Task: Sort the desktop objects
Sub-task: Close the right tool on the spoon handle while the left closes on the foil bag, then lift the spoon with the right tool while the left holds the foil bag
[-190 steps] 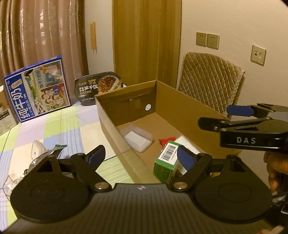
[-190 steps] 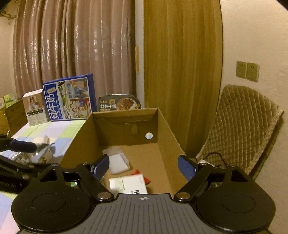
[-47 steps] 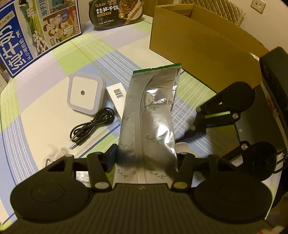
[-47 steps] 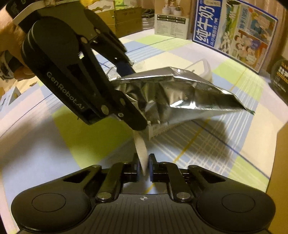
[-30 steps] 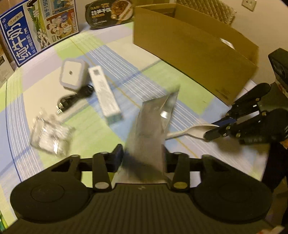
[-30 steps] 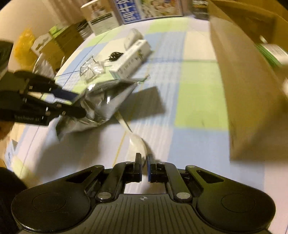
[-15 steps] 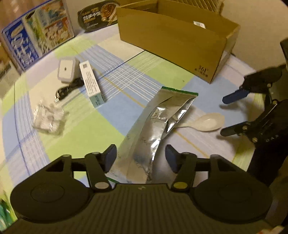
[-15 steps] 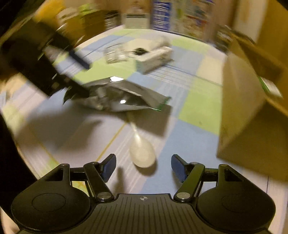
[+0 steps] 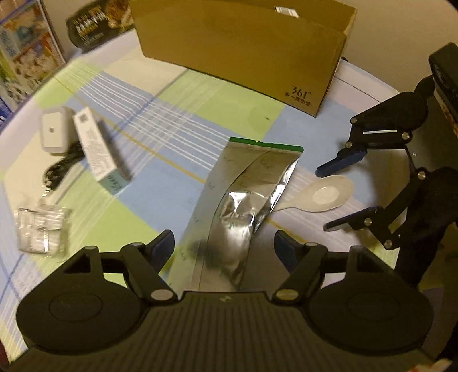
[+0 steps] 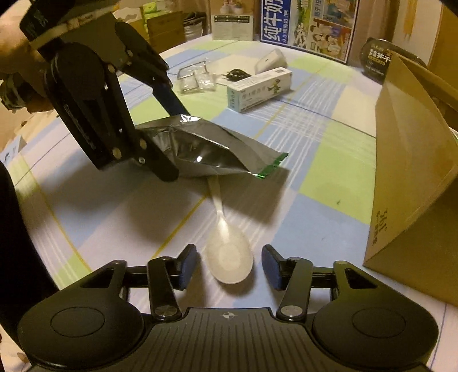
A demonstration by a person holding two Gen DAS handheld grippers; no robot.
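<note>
A silver foil pouch (image 9: pixel 243 197) with a green edge lies flat on the checked tablecloth; it also shows in the right wrist view (image 10: pixel 200 151). A white plastic spoon (image 9: pixel 323 196) lies beside it, its handle under the pouch; in the right wrist view the spoon (image 10: pixel 229 251) lies between my right fingers. My left gripper (image 9: pixel 224 247) is open over the pouch's near end. My right gripper (image 10: pixel 229 266) is open around the spoon's bowl. Neither holds anything.
A cardboard box (image 9: pixel 246 48) stands at the far right of the table. A long white carton (image 9: pixel 98 156), a white square night light (image 9: pixel 54 133), a black cable (image 9: pixel 61 168) and a clear plastic packet (image 9: pixel 41 229) lie to the left. A blue milk carton (image 10: pixel 309 25) stands at the back.
Both grippers were shut, left on the pouch and right on the spoon; they set both down near the box and opened. In the last half second both drew back slightly.
</note>
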